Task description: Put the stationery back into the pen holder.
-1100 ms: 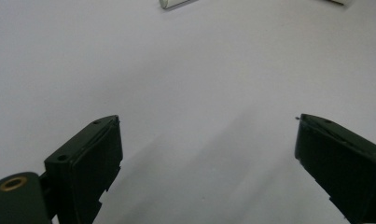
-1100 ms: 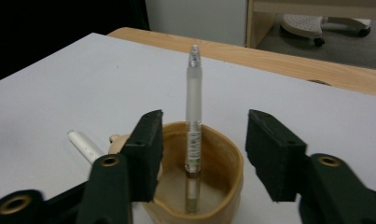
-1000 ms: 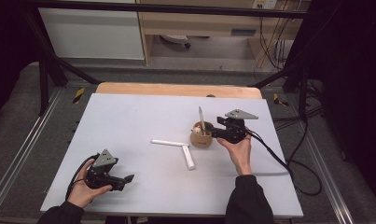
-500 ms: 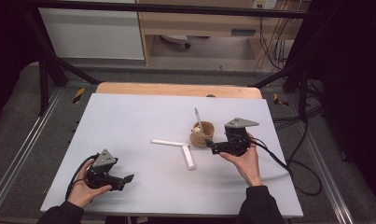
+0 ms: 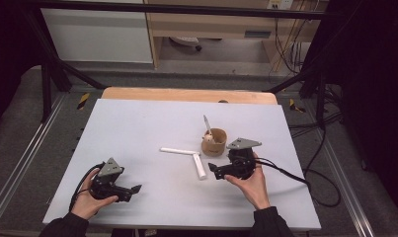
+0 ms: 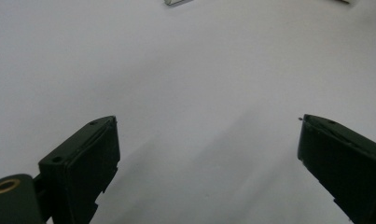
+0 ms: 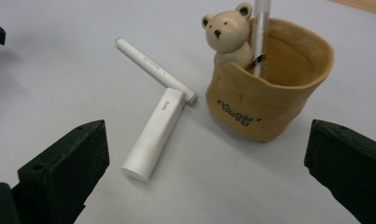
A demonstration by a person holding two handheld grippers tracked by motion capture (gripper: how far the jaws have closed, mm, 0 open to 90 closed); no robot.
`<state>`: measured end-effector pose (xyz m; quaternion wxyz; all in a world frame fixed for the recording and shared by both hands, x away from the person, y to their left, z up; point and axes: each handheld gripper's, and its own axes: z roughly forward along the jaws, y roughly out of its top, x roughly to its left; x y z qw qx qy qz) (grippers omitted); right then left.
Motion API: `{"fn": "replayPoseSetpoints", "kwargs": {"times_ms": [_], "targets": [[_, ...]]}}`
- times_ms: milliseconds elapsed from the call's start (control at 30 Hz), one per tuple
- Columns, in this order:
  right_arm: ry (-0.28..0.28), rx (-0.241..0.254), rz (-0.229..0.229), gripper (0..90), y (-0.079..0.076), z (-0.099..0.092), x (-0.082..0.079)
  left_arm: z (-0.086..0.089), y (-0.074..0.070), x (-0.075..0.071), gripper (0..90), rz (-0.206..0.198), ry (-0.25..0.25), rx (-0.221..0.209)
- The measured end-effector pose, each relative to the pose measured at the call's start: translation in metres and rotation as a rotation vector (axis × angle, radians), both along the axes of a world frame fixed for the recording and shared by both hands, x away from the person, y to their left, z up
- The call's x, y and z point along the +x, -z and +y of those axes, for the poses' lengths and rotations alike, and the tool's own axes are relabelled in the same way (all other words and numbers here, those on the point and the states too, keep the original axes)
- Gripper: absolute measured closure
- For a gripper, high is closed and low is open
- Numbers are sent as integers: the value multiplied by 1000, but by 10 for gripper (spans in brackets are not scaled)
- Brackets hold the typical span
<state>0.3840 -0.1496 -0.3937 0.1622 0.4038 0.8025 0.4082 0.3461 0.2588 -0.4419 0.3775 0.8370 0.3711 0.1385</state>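
A tan cup [image 5: 214, 145] with a little bear figure [image 7: 225, 31] on its rim stands right of the table's middle, and a silvery pen [image 5: 206, 124] leans upright in it. Left of the cup two white pens lie in an L: a thin one [image 7: 150, 66] and a thicker one [image 7: 154, 134]. My right gripper [image 5: 214, 171] is open just in front of the cup, pointing left toward the thicker pen [image 5: 200, 166], with nothing between its jaws. My left gripper [image 5: 133, 191] rests open near the front left, over bare table [image 6: 204, 70].
The pale table top [image 5: 137, 123] has a wooden strip [image 5: 186, 95] along its far edge. A black cable [image 5: 295, 180] trails right from my right gripper. Metal rails run beside the table on the floor.
My right gripper has drawn back from the cup toward the person and lower. The silvery pen stays standing in the cup. The left gripper has not moved.
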Motion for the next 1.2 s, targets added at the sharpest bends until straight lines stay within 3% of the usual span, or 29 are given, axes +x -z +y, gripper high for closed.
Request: {"fn": "replayPoseSetpoints", "kwargs": {"times_ms": [700, 1200], "targets": [[-26, -67, 45, 61, 28, 42, -6, 0, 0, 0, 47, 1, -4, 0], [-3, -68, 46, 338, 49, 55, -10, 0, 0, 0, 47, 1, 1, 1]]}}
